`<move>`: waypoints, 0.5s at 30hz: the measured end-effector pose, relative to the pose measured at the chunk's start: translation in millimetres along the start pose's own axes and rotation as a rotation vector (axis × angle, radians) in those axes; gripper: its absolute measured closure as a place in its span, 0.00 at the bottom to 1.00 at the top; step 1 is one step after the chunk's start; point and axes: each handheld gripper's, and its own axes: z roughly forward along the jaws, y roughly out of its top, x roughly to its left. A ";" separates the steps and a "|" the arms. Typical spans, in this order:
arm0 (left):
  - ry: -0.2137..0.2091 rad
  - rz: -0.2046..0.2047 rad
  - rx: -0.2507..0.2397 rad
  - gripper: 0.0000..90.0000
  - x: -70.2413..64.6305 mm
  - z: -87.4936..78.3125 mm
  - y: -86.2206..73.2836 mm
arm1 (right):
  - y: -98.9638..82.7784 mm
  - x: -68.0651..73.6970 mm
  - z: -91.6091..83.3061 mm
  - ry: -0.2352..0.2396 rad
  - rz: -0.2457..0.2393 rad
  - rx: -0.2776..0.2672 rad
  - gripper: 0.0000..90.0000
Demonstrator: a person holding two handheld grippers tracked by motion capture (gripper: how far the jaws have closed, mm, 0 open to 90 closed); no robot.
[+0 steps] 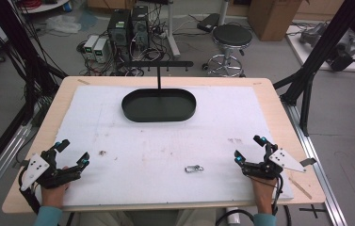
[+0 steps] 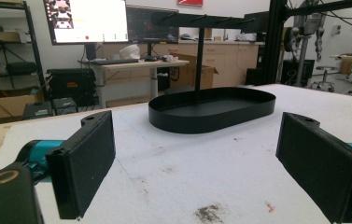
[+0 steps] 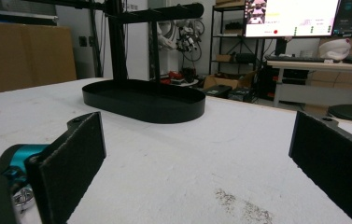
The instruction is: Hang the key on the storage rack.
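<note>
While both hands rest at the near edge of the tabletop [image 1: 118,155], the left gripper [image 1: 71,151] and the right gripper [image 1: 249,148] have their fingers spread wide, holding nothing. Between them, nearer the right one, lies a small metal clip [image 1: 194,168]. Far behind stands a black oval tray [image 1: 158,105] with its post.
</note>
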 end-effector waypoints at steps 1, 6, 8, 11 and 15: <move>0.001 0.000 0.001 0.13 -0.1 0.0 0.0 | 0.0 -0.6 0.3 -0.001 0.002 -0.002 0.03; 0.000 -0.001 0.000 0.13 0.0 0.0 0.0 | 0.0 0.0 -0.1 -0.002 0.005 -0.001 0.03; 0.000 -0.001 0.002 0.13 0.1 0.1 0.1 | 0.1 -0.4 -0.2 -0.005 0.006 -0.001 0.03; 0.000 0.001 -0.003 0.13 -0.2 -0.3 0.0 | -0.1 0.9 -0.5 -0.012 -0.012 -0.006 0.03; 0.001 0.002 -0.005 0.13 -0.2 -0.3 -0.1 | 0.0 0.4 -0.7 -0.011 0.007 -0.003 0.03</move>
